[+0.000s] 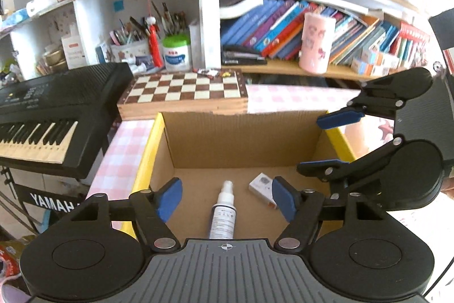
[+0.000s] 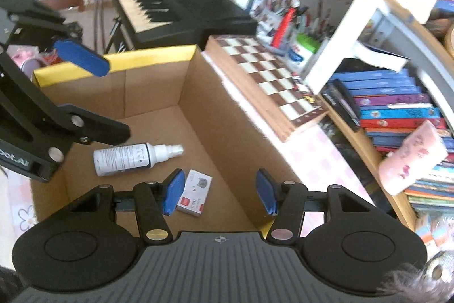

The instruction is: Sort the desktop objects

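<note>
Left wrist view, as we hold it: left gripper (image 1: pixel 227 199) hangs over the cardboard box (image 1: pixel 238 138), jaws parted, gripping nothing. Spray bottle (image 1: pixel 222 213) lies flat on the box floor directly below and between our blue pads. Small white carton (image 1: pixel 262 188) lies just beside the bottle, touching nothing we hold, partly behind the right-hand pad. Right gripper (image 2: pixel 220 192) also hangs above the box, jaws apart and empty, the carton just under its left-hand pad. Chessboard (image 1: pixel 184 88) sits beyond the box's far wall; keyboard (image 1: pixel 56 104) further left.
</note>
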`<state>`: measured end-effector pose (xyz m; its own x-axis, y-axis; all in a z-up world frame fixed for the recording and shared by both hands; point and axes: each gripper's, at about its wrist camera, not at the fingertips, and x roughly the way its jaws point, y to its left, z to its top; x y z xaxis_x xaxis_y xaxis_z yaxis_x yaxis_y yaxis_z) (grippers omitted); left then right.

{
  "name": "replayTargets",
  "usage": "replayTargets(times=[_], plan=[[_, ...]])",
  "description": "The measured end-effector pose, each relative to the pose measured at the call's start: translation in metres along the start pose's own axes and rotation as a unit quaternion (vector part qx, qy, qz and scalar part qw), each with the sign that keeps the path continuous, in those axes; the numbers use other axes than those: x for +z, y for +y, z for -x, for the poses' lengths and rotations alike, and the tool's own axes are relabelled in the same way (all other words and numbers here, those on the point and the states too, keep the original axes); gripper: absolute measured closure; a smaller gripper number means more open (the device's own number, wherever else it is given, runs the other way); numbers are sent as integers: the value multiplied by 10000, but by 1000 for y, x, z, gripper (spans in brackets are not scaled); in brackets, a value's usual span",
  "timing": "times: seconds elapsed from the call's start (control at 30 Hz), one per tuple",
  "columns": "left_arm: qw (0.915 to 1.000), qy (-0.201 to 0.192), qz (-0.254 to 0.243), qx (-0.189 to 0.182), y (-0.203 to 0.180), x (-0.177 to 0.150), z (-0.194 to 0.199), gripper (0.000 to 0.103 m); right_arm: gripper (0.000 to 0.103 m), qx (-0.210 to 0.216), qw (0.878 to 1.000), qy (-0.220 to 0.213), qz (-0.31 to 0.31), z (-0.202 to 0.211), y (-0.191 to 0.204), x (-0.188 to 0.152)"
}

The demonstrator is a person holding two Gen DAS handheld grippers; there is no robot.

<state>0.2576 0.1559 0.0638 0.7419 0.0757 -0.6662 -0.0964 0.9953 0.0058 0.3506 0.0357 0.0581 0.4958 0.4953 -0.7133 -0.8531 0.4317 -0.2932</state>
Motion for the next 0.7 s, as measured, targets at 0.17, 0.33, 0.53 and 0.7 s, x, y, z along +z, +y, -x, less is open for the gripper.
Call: replayTargets(times=[0.17, 0.33, 0.53, 0.7], plan=[[9997, -240, 102, -2, -2, -7, 21, 29, 50, -168, 9993, -184, -289, 27, 1, -7], [9990, -401, 200, -9, -3, -15, 39, 28, 50, -368, 9964, -345, -680, 51, 4, -19], [9979, -551, 342, -37, 2, -29, 60, 23, 49, -778, 9846, -663, -1421, 81, 8, -34], [9971, -613, 440, -90, 4, -43, 77, 23, 49, -1052, 9720, -835, -1927, 102, 19, -47]])
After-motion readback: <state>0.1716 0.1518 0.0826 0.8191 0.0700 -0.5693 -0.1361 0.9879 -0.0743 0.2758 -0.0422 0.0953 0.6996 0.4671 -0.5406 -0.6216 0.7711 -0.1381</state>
